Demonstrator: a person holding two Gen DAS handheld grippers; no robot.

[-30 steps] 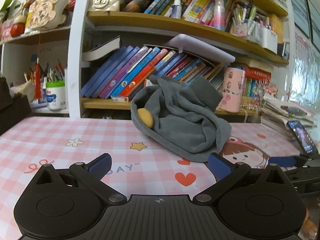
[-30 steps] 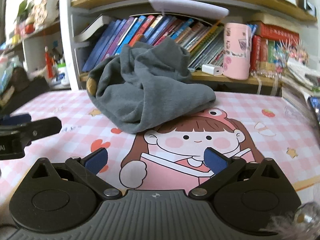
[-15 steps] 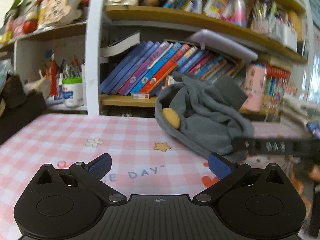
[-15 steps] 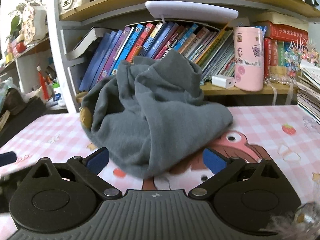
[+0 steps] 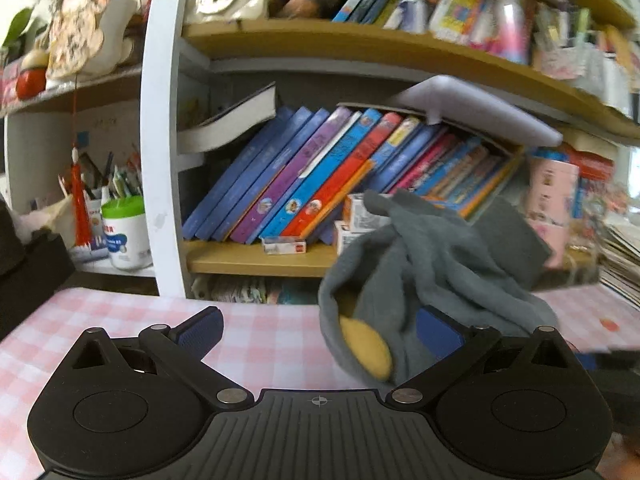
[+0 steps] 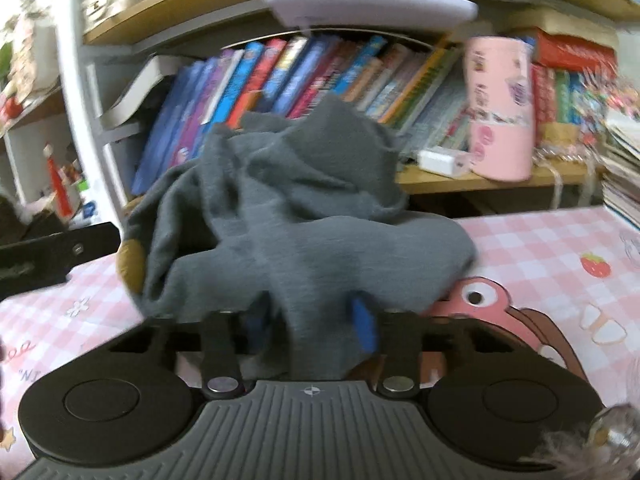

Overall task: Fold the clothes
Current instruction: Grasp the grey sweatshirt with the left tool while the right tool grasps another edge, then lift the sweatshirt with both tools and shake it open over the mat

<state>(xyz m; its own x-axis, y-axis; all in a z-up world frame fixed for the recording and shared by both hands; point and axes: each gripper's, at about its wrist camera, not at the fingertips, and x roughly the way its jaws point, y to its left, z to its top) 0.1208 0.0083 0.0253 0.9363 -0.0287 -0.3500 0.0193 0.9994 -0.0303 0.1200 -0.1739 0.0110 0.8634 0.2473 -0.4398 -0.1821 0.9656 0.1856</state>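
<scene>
Pink checked tablecloth [image 6: 560,240] under bookshelves [image 5: 360,48]; right gripper [image 6: 312,320] just closed on grey garment [image 6: 300,220], left gripper [image 5: 316,328] wide.

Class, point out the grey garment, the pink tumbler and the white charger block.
Grey garment [image 6: 288,216]: right wrist view, middle of the crumpled heap.
Pink tumbler [image 6: 500,108]: right wrist view, its side.
White charger block [image 6: 442,162]: right wrist view, its front face.
</scene>
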